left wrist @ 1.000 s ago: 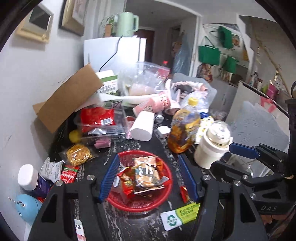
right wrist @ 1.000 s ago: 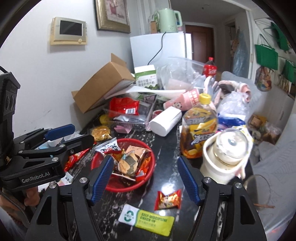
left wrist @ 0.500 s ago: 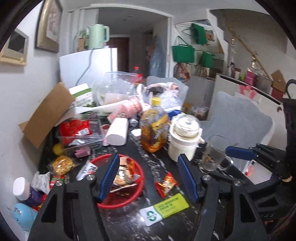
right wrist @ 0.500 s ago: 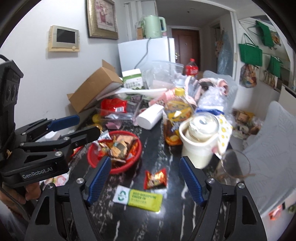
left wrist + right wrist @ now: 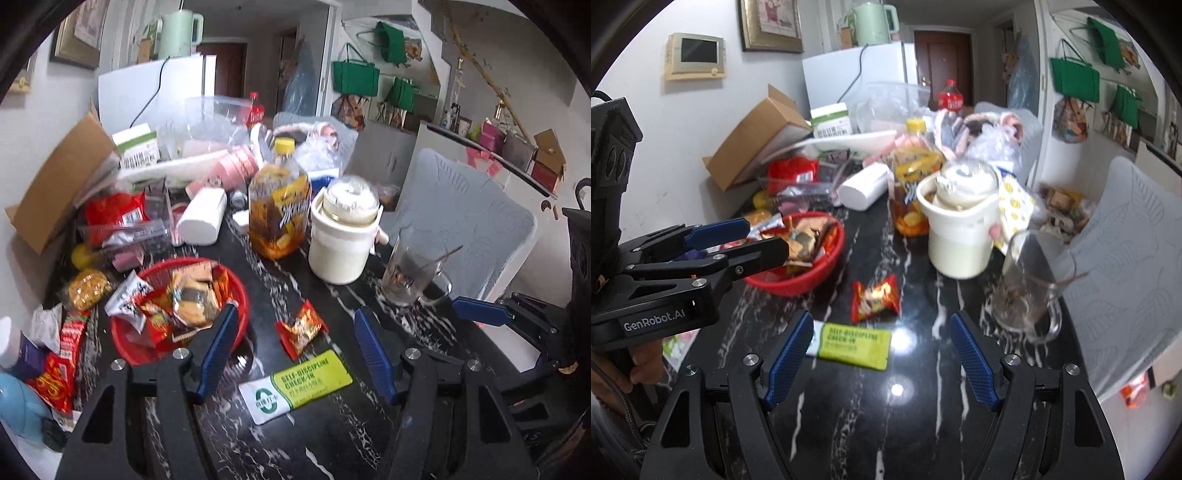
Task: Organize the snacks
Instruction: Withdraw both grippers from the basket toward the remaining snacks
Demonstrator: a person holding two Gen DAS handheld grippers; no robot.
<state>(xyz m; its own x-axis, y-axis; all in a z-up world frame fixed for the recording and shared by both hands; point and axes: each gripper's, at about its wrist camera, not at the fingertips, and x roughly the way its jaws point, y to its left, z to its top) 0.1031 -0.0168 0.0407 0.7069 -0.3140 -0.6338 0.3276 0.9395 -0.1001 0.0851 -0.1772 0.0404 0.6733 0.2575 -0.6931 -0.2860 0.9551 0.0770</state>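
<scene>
Both grippers, left (image 5: 295,350) and right (image 5: 877,358), gape wide, empty, over a red snack packet (image 5: 874,297) (beside the red basket (image 5: 816,273)).

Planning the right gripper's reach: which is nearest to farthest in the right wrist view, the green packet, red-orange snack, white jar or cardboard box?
1. Green packet, just ahead, left of centre.
2. Red-orange snack, centre.
3. White jar, right of centre.
4. Cardboard box, far back left.

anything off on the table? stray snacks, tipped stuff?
Two snacks lie outside the red plastic basket: a red-orange wrapped snack and a green-and-white flat packet, both on the black marble tabletop. A white cylindrical roll lies on its side behind the basket.
</scene>
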